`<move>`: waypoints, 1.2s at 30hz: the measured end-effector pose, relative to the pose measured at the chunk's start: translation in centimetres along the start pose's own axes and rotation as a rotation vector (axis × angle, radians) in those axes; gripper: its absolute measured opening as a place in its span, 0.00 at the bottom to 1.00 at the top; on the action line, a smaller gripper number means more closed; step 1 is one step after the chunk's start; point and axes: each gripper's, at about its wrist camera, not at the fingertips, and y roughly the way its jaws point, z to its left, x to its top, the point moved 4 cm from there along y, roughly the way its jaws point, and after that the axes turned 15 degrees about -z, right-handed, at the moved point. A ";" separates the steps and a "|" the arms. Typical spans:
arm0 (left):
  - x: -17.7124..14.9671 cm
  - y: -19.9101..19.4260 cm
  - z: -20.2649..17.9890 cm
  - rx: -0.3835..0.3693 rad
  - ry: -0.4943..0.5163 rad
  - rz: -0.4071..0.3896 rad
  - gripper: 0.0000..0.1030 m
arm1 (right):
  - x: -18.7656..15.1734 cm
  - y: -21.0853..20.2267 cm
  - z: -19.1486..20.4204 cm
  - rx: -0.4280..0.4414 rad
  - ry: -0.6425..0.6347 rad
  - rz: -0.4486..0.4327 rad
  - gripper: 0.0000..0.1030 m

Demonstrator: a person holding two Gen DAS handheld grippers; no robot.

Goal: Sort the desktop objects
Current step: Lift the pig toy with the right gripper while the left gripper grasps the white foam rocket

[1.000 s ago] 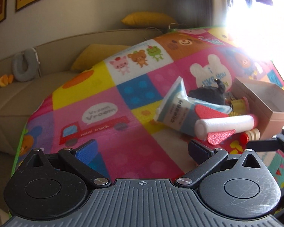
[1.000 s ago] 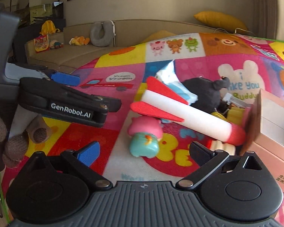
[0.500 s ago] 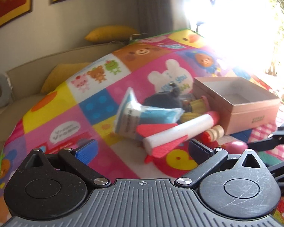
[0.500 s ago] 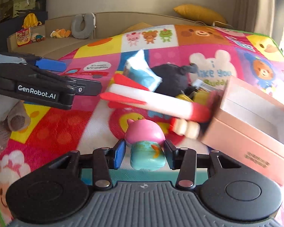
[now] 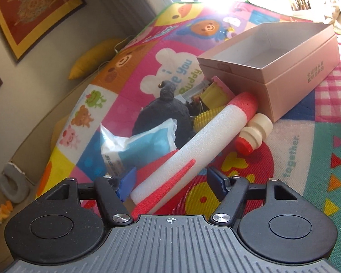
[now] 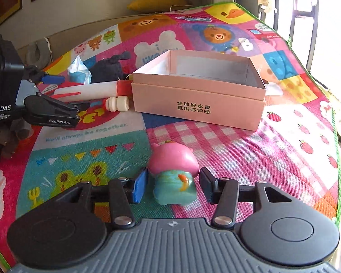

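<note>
My left gripper point(image 5: 169, 183) is open, its fingers on either side of the tail of a white and red foam rocket point(image 5: 193, 154) that lies on the play mat. My right gripper point(image 6: 172, 186) has a pink and teal squishy toy point(image 6: 174, 173) between its fingers; the left pad touches it and a gap shows at the right pad. An open pink box point(image 6: 200, 91) stands on the mat, beyond the rocket in the left wrist view point(image 5: 284, 66). The left gripper also shows in the right wrist view point(image 6: 56, 97) at the rocket point(image 6: 86, 89).
Beside the rocket lie a white bottle with a red cap point(image 5: 254, 134), a blue and white packet point(image 5: 138, 145), a black plush toy point(image 5: 166, 111) and a yellow toy point(image 5: 213, 95). A sofa with a yellow cushion point(image 6: 156, 2) stands behind the mat.
My left gripper has come down around the rocket's tail. My right gripper has carried the pink and teal toy back, away from the pile and in front of the box.
</note>
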 end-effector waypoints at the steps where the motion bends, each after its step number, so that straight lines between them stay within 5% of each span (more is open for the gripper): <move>1: -0.1 0.0 0.0 0.001 0.006 0.002 0.72 | 0.0 0.1 0.1 -0.004 0.008 -0.008 0.54; 6: -0.1 -1.1 0.4 0.011 -0.008 0.021 0.59 | 0.0 0.1 0.8 -0.022 -0.035 -0.040 0.61; 14: -0.6 -6.8 0.2 -0.143 -0.243 0.128 0.52 | 0.1 -0.3 1.2 -0.033 -0.097 -0.076 0.71; 18: -1.2 -8.8 -0.9 -0.243 -0.326 0.150 0.57 | 0.0 0.1 1.5 -0.028 -0.092 -0.064 0.72; 20: -0.8 -9.4 -1.1 -0.285 -0.365 0.136 0.69 | 0.0 0.1 1.7 -0.028 -0.098 -0.064 0.74; 22: -0.3 -9.6 -1.0 -0.255 -0.368 0.106 0.89 | 0.1 0.0 1.9 -0.027 -0.103 -0.066 0.74; 27: 0.0 -7.2 -0.9 -0.172 -0.356 0.111 0.92 | 0.1 0.2 2.1 -0.029 -0.099 -0.061 0.75; 29: -0.5 -6.1 -1.1 -0.155 -0.361 0.139 0.85 | 0.1 0.5 2.0 -0.030 -0.087 -0.049 0.74; 32: -0.9 -5.5 -0.9 -0.154 -0.395 0.145 0.70 | 0.0 1.0 1.8 -0.032 -0.082 -0.024 0.52; 33: -0.8 -5.6 -0.9 -0.153 -0.398 0.148 0.56 | -0.1 1.1 1.7 -0.041 -0.083 -0.007 0.48; 34: -0.6 -5.8 -0.8 -0.152 -0.398 0.149 0.44 | -0.1 1.1 1.5 -0.041 -0.078 -0.004 0.48; 36: -0.4 -6.6 -0.7 -0.155 -0.393 0.145 0.40 | 0.1 0.7 1.4 -0.035 -0.075 0.003 0.47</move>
